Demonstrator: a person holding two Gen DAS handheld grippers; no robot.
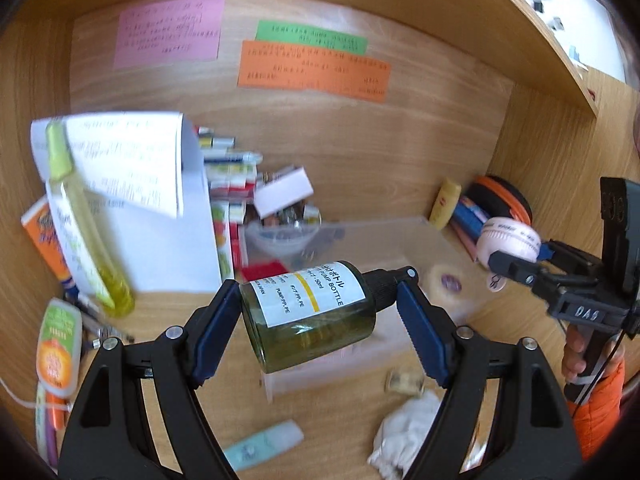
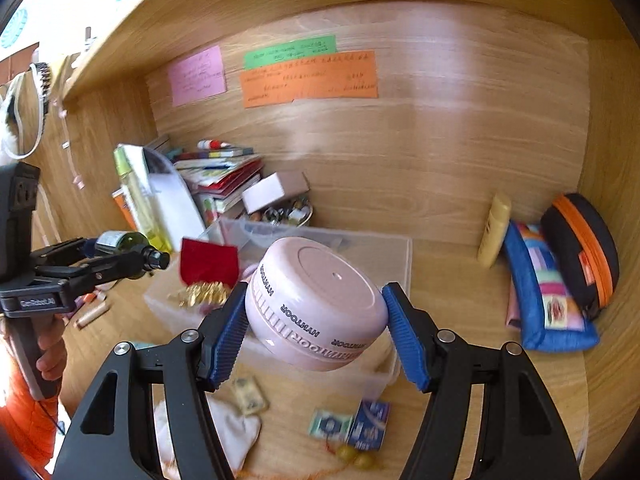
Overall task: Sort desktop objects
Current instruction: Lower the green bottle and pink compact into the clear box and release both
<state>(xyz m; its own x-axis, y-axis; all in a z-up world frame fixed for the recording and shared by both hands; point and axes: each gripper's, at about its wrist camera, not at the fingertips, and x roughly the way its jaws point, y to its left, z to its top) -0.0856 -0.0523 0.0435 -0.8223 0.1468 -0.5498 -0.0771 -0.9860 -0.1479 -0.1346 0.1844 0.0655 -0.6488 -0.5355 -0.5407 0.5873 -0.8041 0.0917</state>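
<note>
My left gripper (image 1: pixel 320 312) is shut on a dark green pump bottle (image 1: pixel 308 316) with a white label, held on its side above the desk. The bottle also shows in the right wrist view (image 2: pixel 120 242). My right gripper (image 2: pixel 314 320) is shut on a round pink HYNTOOR box (image 2: pixel 316 304), held tilted above a clear plastic bin (image 2: pixel 394 256). The pink box also shows in the left wrist view (image 1: pixel 510 242), at the right, over the bin (image 1: pixel 400 240).
A red pouch (image 2: pixel 208 264) and gold trinkets lie in the bin. Books (image 2: pixel 224 176), a white box (image 2: pixel 266 192), a tall yellow spray bottle (image 1: pixel 84 232) and papers stand at the back left. Pencil cases (image 2: pixel 552 296) and a yellow tube (image 2: pixel 494 228) lie right. White cloth (image 1: pixel 404 436) and small packets lie in front.
</note>
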